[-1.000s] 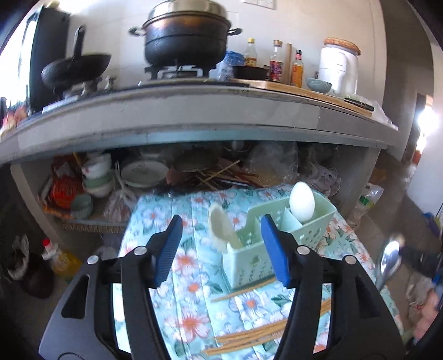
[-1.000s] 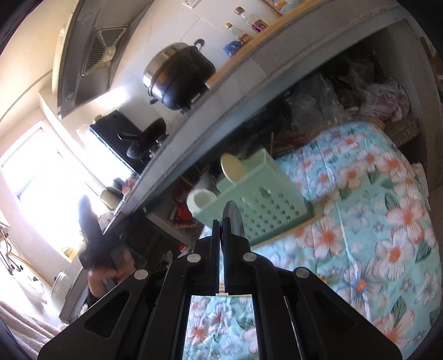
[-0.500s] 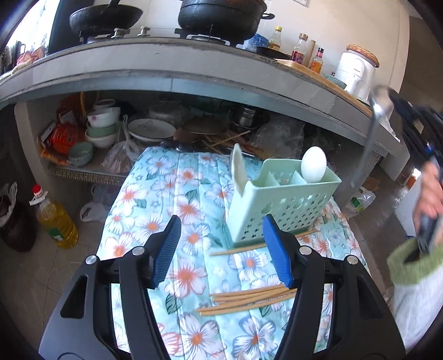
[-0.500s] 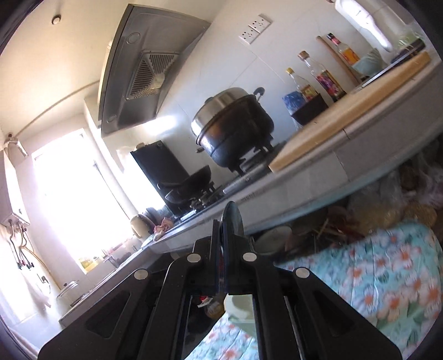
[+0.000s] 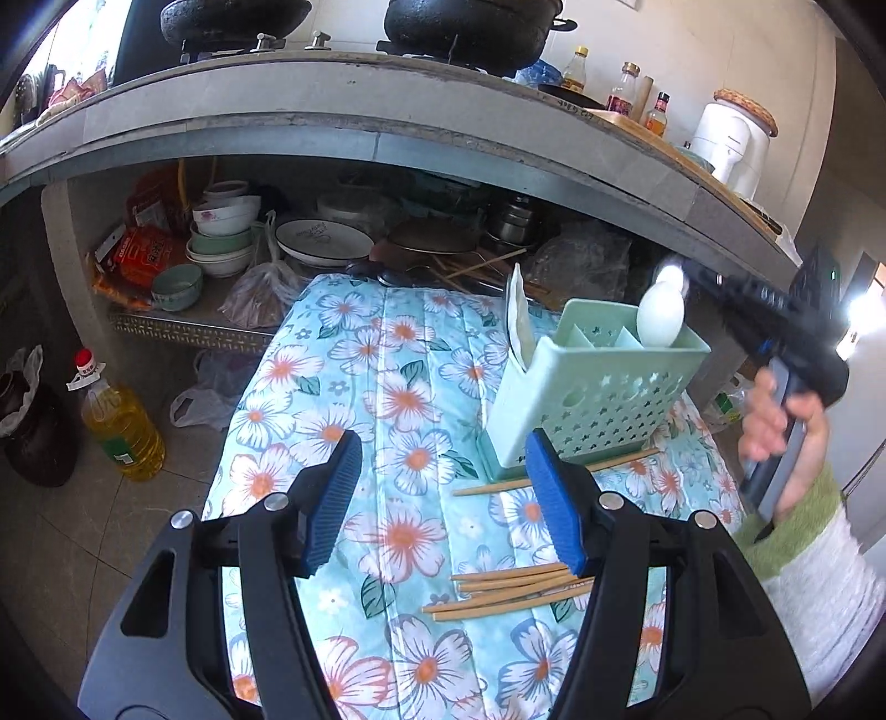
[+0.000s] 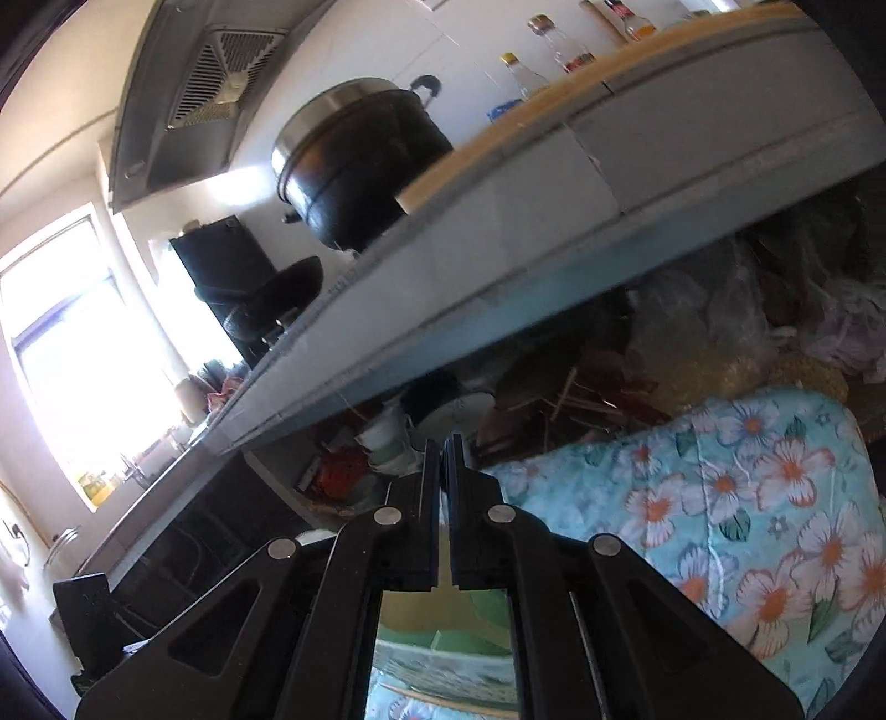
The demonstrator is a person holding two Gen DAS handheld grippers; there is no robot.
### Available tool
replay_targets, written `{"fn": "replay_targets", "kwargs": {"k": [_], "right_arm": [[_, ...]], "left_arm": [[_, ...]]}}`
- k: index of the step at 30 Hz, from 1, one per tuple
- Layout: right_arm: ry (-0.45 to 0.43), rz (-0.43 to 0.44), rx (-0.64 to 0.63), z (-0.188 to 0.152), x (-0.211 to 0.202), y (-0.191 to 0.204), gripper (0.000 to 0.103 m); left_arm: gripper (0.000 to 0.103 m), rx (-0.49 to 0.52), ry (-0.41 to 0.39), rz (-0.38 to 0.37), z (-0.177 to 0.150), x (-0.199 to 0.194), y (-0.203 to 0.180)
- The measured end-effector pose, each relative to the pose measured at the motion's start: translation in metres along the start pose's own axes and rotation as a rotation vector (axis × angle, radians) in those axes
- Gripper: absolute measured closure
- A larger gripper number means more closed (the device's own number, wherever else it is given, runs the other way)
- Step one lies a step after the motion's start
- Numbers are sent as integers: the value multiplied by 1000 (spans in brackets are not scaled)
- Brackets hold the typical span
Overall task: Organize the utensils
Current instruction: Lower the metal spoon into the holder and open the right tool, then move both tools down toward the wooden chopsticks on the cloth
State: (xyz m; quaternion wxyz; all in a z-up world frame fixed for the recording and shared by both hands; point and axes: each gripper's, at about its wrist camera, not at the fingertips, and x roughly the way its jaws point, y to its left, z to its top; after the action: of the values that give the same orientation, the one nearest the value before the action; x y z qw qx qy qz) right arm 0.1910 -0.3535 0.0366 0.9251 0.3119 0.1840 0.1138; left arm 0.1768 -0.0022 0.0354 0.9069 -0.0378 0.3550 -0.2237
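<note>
Nearest the left wrist camera, the left gripper (image 5: 443, 443) hangs over the flowered cloth (image 5: 387, 343) with its blue pads standing wide and nothing between them. Just below its right pad a bundle of wooden chopsticks (image 5: 509, 587) lies flat on the cloth, and a little further on a single chopstick (image 5: 554, 471) rests along the foot of the green utensil caddy (image 5: 598, 399). The caddy stands upright on the cloth, with a flat white scoop (image 5: 518, 321) leaning at its left end and a white spoon (image 5: 659, 315) upright in its right compartment. Above that right compartment the right gripper (image 6: 443, 443) reaches in from the right, held by a hand (image 5: 775, 421) in a green-cuffed sleeve (image 5: 797, 509). Its jaws are only a slit apart and are opening. A bright, blurred shape (image 5: 670, 274) sits at its tip, possibly a metal spoon, but I cannot tell whether the pads press on it. Behind the cloth, the shelf under the grey counter (image 5: 387, 116) holds stacked bowls (image 5: 221, 232) and a white plate (image 5: 324, 241), and a bottle of yellow oil (image 5: 124, 426) stands on the floor to the left. Farthest back, a black pot (image 5: 470, 22) sits on the stove on the counter.
</note>
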Motion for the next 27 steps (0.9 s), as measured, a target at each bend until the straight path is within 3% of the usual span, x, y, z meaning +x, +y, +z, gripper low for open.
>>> {"fn": "replay_targets", "kwargs": {"k": [9,12,15,18,20,22,25,27], "right_arm": [[-58,-72,-4,-12,-58,8,97],[-38,-152,-13,-18,-83,16,97],[39,-245,38,-32,-110,22,97],[234,-411,99,-70,-134,26,90],[297,-465,79,-99,-147,30,81],[301,-476,55,-127,-155,32,67],[239,-524,-2,-158,-157,35,63],[219,-577,6,-173,-156,34,63]], "left_arm": [[42,25,45,-49,-10,18,-15],[42,79,81,-70,-18,27,-31],[42,161,143,-101,-31,39,-53],[42,262,201,-61,-50,42,-73],[42,264,180,-26,-61,33,-76],[36,252,145,52,-75,21,-79],[34,199,117,119,-93,13,-80],[34,189,167,58,-102,15,-77]]}}
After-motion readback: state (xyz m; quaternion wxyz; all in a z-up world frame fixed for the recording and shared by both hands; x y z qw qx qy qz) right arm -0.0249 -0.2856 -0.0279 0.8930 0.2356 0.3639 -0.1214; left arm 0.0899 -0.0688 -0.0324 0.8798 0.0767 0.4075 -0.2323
